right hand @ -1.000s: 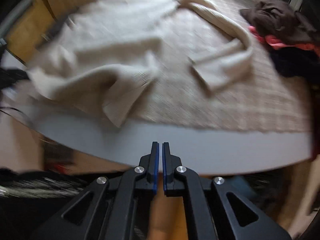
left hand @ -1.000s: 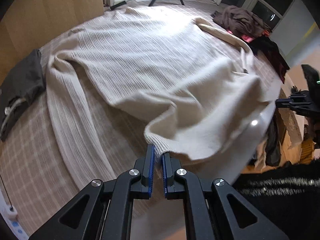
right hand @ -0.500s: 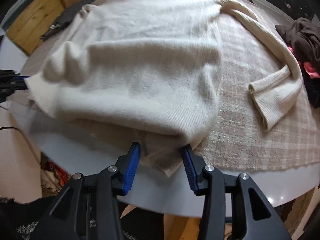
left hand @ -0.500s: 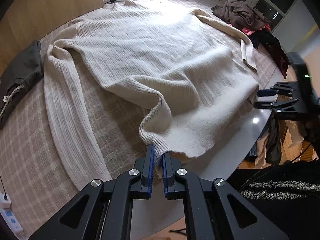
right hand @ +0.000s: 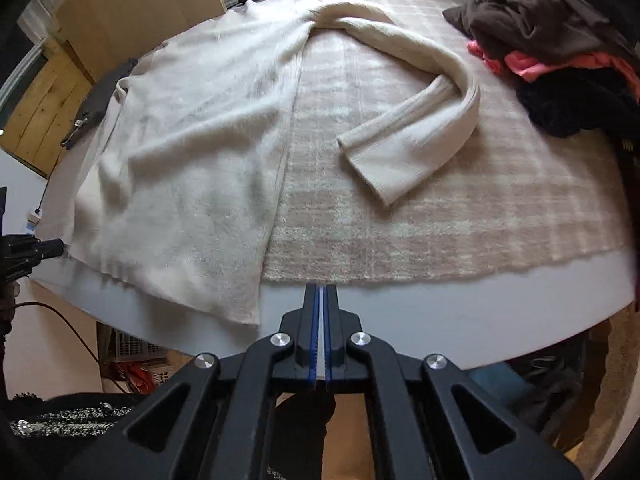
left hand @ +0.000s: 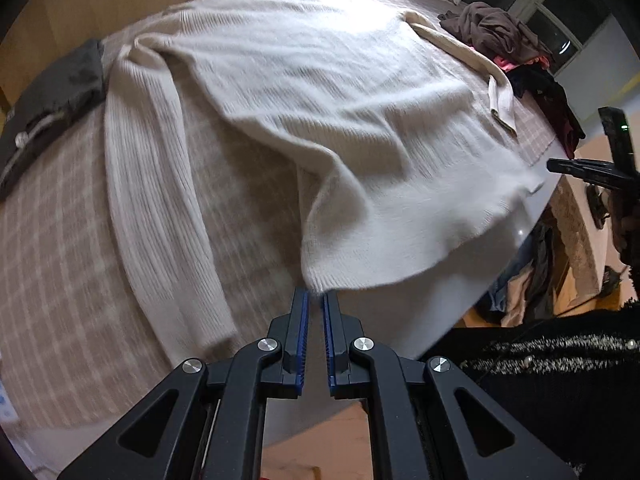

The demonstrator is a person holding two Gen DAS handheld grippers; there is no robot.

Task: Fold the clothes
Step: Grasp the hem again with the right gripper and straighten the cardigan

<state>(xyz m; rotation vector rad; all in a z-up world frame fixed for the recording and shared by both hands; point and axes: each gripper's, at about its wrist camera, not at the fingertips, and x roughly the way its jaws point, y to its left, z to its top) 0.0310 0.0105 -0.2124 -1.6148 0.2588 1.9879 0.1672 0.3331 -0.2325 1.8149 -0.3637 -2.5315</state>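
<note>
A cream knit sweater (left hand: 320,100) lies spread on a plaid cover, its hem hanging over the near table edge. My left gripper (left hand: 316,296) sits at the hem's left corner, jaws nearly together with the corner pinched at the very tips. The ribbed left sleeve (left hand: 152,184) runs down beside it. In the right wrist view the sweater body (right hand: 192,152) lies left and its right sleeve (right hand: 420,148) curls back on the cover. My right gripper (right hand: 321,288) is shut and holds nothing, just off the cover's front edge, right of the hem.
A pile of brown, pink and black clothes (right hand: 560,40) sits at the table's far right. A dark grey garment (left hand: 52,92) lies at the far left. The white table rim (right hand: 440,312) runs in front. A person's black sleeve (left hand: 540,360) is at lower right.
The right gripper, open around the hem half a second ago, has closed empty and drawn back right. The sweater body now lies flatter; the left gripper kept the hem corner.
</note>
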